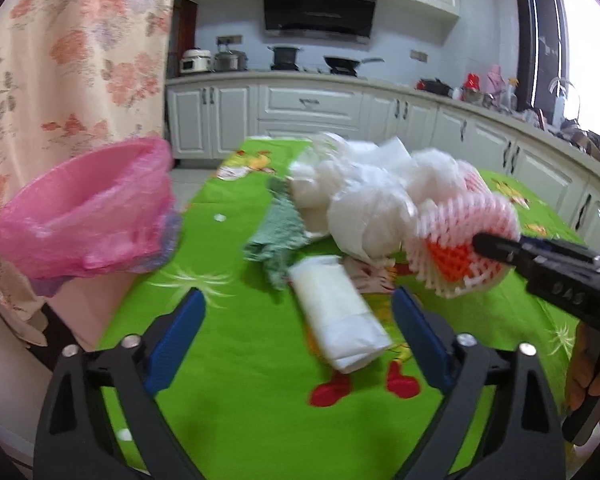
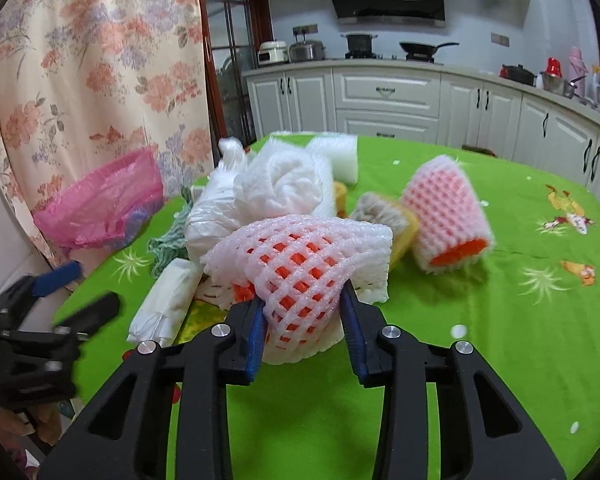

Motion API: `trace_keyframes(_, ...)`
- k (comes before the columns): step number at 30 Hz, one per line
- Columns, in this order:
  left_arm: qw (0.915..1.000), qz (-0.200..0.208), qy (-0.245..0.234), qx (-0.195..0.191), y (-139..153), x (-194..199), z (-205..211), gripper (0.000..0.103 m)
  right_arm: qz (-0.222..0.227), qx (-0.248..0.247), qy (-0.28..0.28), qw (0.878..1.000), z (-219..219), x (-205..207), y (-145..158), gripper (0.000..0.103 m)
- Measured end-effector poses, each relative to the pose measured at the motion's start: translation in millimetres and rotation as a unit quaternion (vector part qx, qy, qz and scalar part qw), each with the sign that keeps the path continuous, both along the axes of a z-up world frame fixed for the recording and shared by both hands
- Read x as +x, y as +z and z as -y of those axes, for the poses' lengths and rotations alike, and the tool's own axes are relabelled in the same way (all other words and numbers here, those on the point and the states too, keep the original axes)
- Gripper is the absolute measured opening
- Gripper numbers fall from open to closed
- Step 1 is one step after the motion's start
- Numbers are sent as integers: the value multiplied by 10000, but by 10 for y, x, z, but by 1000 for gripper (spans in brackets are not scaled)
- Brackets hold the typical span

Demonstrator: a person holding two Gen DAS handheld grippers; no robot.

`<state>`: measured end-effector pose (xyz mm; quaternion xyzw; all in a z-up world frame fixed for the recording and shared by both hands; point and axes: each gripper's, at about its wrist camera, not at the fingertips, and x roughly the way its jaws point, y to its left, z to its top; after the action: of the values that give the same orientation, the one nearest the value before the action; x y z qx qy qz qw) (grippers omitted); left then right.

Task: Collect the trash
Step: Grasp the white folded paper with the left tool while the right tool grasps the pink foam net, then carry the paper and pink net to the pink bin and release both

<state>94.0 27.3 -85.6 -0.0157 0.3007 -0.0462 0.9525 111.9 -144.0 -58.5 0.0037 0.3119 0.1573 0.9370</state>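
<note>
Now: carrying step, trash in grip.
Right gripper [image 2: 302, 312] clamps foam net [image 2: 300, 264] above table [image 2: 500, 320]; left gripper [image 1: 296, 340] spread, empty. Next, probably: carry to pink-lined bin [image 2: 100, 204].

The right gripper [image 2: 304, 312] is clamped on a foam net [image 2: 300, 264]; the left gripper [image 1: 298, 320], at its 9 o'clock, gapes wide and empty.

We see motion blur soften the pink-lined bin [image 1: 96, 216] and the second foam net sleeve [image 2: 446, 216], while the pile of white plastic bags [image 2: 256, 196] hides most of the green cloth [image 2: 172, 240], and the frame edge crops the left gripper [image 2: 80, 288].
</note>
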Motion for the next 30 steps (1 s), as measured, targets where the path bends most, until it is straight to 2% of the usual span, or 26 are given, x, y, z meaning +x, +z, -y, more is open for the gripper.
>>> trace_keyframes(2, 9998, -193, -88, 40, -65, 83, 105, 76, 95, 66, -5, 9999, 64, -50, 50, 36)
trace_keyframes(6, 9987, -481, -127, 128, -196, 189, 226, 68, 222, 268, -47, 9994, 208, -129, 117, 36)
trace_keyframes(8, 9978, -613, -211, 143, -257, 232, 263, 56, 285, 304, -31, 9991, 243, -158, 141, 36)
trace_keyframes(11, 9971, -660, -273, 257, -325, 266, 307, 47, 362, 276, 12, 9990, 230, -190, 160, 36)
trace_keyframes(14, 9978, -527, -329, 240, -324, 243, 303, 37, 375, 285, 25, 9989, 208, -193, 161, 36)
trace_keyframes(17, 9986, -336, -354, 207, -271, 175, 271, 35, 381, 290, 12, 9989, 204, -197, 155, 36)
trace_keyframes(24, 9990, 280, -320, 114, -19, -105, 188, 35, 457, 295, 59, 9985, 159, -254, 175, 36)
trace_keyframes(30, 9957, 865, -309, -78, 269, -356, 147, 35, 579, 284, 206, 9977, 84, -344, 228, 36)
